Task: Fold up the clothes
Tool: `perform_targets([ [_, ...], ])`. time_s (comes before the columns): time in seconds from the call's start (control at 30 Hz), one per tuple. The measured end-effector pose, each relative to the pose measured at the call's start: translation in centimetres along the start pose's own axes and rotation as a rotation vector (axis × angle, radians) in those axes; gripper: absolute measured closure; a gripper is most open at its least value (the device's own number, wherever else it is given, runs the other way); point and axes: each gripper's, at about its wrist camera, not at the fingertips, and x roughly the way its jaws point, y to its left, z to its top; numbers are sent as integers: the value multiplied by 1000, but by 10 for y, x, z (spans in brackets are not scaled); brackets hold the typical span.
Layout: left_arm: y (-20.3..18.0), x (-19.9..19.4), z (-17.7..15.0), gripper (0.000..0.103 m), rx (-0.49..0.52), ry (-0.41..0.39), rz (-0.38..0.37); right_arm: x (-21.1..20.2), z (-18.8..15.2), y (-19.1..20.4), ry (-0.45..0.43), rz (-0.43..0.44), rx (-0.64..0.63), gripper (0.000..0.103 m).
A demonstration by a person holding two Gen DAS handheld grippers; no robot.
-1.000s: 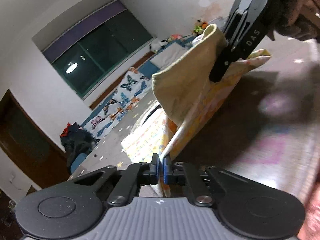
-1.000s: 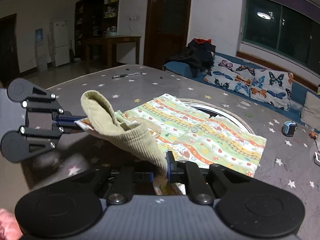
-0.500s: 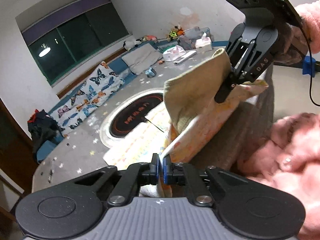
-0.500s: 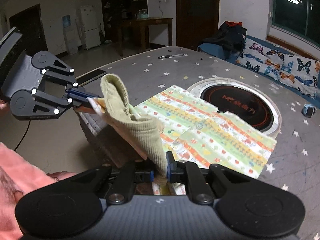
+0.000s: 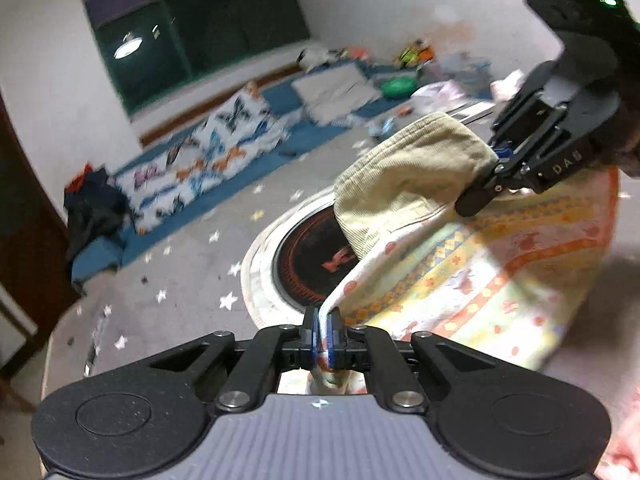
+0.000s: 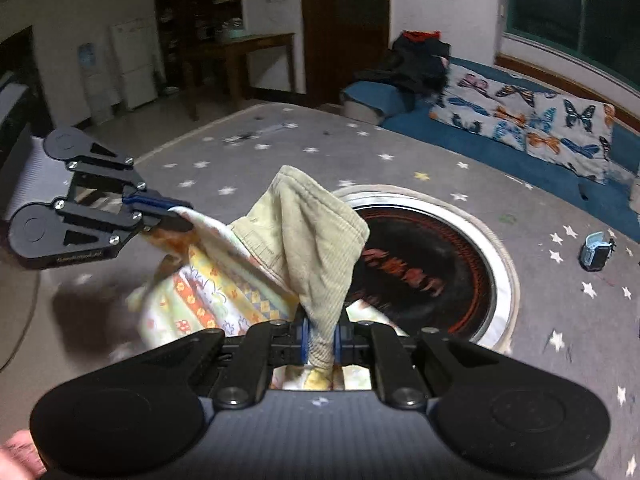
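Both claws clamp the patterned garment, left claw and right claw pinching its edges, the lifted cloth hiding part of the bench inset.

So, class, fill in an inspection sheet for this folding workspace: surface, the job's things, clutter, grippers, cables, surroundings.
Surface: grey star-print table cover with a round black inset ring.
Job's things: patterned garment with a beige ribbed cuff, lifted, one end in each gripper.
Clutter: small blue object on the cover; pen-like items at the far edge, blurred.
Grippers: left gripper shut on the garment's edge; right gripper shut on the ribbed cuff.
Cables: thin dark line at the right wrist view's left edge, possibly a cable.
Surroundings: butterfly cushions on a blue bench, dark window, wooden table, white fridge.
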Motion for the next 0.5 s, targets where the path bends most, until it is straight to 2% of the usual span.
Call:
perform_targets([
  [0.17,8,45,-13,98,-63,83,12,50,-5,-9,8,-80,-1,88],
  [0.2,10,50,-16,98,-76,95,9,56,-7,-10,8,-97,-2,80],
  [0.27,12,54,-22,97,-107,107,-1,61,-10,-16,5,-121,14,74],
  [0.33,16,53,-24,96,-131,105,-7,52,-13,-23,-12,-130,41,62],
  [0.5,16,46,-27,94,-140,104,-13,5,-25,-41,-122,-228,108,58],
])
